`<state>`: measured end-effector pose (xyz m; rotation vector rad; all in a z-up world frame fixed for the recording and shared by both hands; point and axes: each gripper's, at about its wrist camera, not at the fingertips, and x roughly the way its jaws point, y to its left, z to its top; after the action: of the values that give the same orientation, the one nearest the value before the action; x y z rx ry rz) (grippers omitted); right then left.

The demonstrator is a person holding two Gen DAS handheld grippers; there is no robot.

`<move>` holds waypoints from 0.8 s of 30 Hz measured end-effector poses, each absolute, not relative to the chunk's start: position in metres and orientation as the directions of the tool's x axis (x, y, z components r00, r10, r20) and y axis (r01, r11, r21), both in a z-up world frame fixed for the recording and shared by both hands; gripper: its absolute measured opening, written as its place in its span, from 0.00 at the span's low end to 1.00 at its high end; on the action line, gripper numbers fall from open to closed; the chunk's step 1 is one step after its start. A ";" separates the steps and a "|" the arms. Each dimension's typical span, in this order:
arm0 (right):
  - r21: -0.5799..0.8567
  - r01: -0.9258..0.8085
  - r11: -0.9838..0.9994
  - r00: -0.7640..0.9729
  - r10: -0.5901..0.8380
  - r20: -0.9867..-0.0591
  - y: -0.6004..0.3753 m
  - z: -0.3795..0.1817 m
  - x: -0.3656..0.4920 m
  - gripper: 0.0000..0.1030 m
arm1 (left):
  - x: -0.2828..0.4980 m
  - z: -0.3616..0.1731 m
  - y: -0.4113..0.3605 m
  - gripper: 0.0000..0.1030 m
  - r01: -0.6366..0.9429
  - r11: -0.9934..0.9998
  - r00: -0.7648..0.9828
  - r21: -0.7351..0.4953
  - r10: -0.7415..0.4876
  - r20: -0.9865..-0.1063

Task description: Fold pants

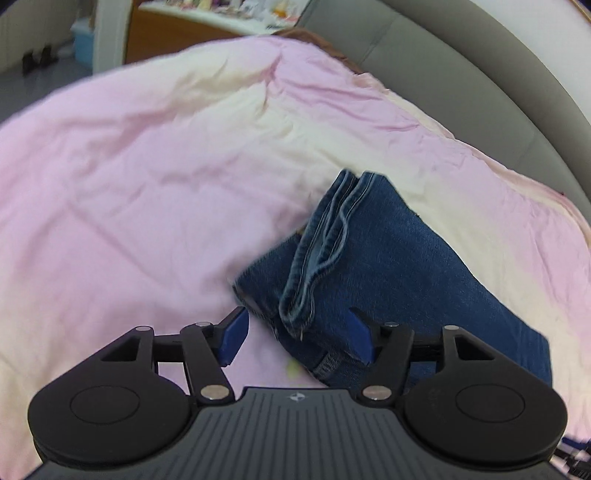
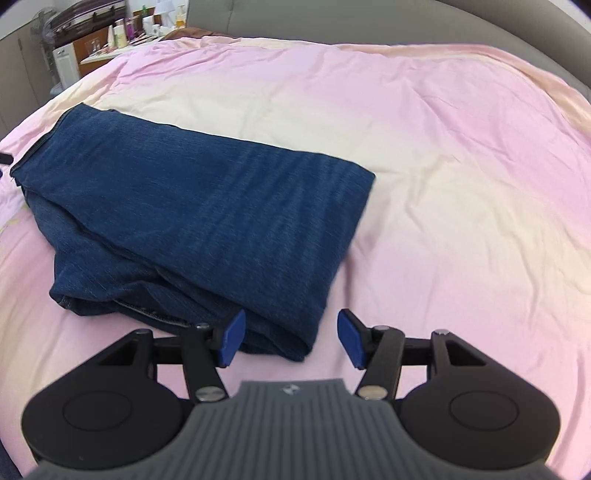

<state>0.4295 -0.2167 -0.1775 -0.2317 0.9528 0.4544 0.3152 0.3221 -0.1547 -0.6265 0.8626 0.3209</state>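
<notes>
Folded pants [image 2: 192,206] lie on the pink bed [image 2: 443,184] — frame centre-left. Left tongs [image 1: 297,336] gape wide around the denim's edge, gripping nothing. Right tongs [image 2: 291,338] — wide open too, empty.

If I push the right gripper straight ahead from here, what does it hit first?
Most likely the near corner of the folded jeans, lying just ahead between the open jaws of the right gripper. Depth is unclear; it might skim the pink sheet first.

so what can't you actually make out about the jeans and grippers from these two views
- Left wrist view: the jeans run under the left gripper body and off the right edge, so their near end is hidden.
- Left wrist view: motion blur smears the hems; layer count is unclear.
- Right wrist view: the jeans' lower corner sits behind the right gripper; contact with its left finger cannot be told.
- Right wrist view: shelf items are too small to identify.
</notes>
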 end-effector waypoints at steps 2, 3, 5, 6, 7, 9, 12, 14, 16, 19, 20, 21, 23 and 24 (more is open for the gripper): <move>0.025 -0.456 0.890 0.487 0.273 -0.830 -0.223 -0.182 0.423 0.52 | 0.315 -0.169 0.324 0.69 -0.536 0.721 0.623 -0.440 -0.014 -0.782; 0.029 -0.456 0.890 0.483 0.274 -0.832 -0.224 -0.184 0.420 0.52 | 0.314 -0.176 0.325 0.66 -0.549 0.686 0.637 -0.477 -0.027 -0.771; 0.019 -0.461 0.887 0.485 0.270 -0.832 -0.220 -0.185 0.412 0.52 | 0.314 -0.185 0.326 0.56 -0.555 0.647 0.663 -0.523 -0.036 -0.748; 0.014 -0.466 0.885 0.487 0.270 -0.831 -0.221 -0.185 0.410 0.52 | 0.314 -0.187 0.327 0.41 -0.551 0.630 0.676 -0.546 -0.046 -0.736; 0.007 -0.470 0.883 0.491 0.267 -0.829 -0.222 -0.185 0.407 0.52 | 0.314 -0.187 0.326 0.35 -0.555 0.619 0.680 -0.555 -0.046 -0.732; -0.007 -0.476 0.880 0.496 0.261 -0.828 -0.225 -0.185 0.404 0.52 | 0.315 -0.180 0.323 0.24 -0.566 0.620 0.681 -0.544 -0.021 -0.732; -0.044 -0.487 0.872 0.520 0.250 -0.817 -0.229 -0.185 0.401 0.56 | 0.319 -0.162 0.313 0.19 -0.546 0.675 0.681 -0.496 0.012 -0.732; -0.065 -0.498 0.865 0.532 0.245 -0.811 -0.230 -0.187 0.400 0.60 | 0.323 -0.147 0.305 0.17 -0.521 0.718 0.688 -0.462 0.032 -0.725; -0.096 -0.510 0.855 0.543 0.234 -0.806 -0.227 -0.190 0.398 0.61 | 0.329 -0.132 0.297 0.16 -0.503 0.759 0.676 -0.413 0.047 -0.736; -0.097 -0.523 0.847 0.545 0.246 -0.801 -0.219 -0.195 0.397 0.66 | 0.340 -0.103 0.277 0.12 -0.435 0.851 0.672 -0.294 0.089 -0.735; -0.094 -0.525 0.846 0.546 0.250 -0.799 -0.214 -0.197 0.398 0.66 | 0.343 -0.095 0.271 0.12 -0.411 0.872 0.671 -0.264 0.094 -0.736; -0.092 -0.529 0.844 0.546 0.255 -0.798 -0.210 -0.199 0.398 0.66 | 0.347 -0.089 0.266 0.12 -0.385 0.887 0.675 -0.253 0.084 -0.733; -0.104 -0.535 0.838 0.552 0.254 -0.794 -0.199 -0.203 0.398 0.66 | 0.354 -0.080 0.258 0.12 -0.354 0.908 0.674 -0.223 0.082 -0.735; -0.120 -0.535 0.836 0.562 0.246 -0.789 -0.193 -0.205 0.399 0.66 | 0.359 -0.076 0.256 0.11 -0.347 0.915 0.673 -0.206 0.089 -0.735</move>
<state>0.3988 -0.1934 -0.2052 -0.3691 0.8583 0.4727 0.3592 0.2556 -0.0764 -0.3456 0.7991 0.2513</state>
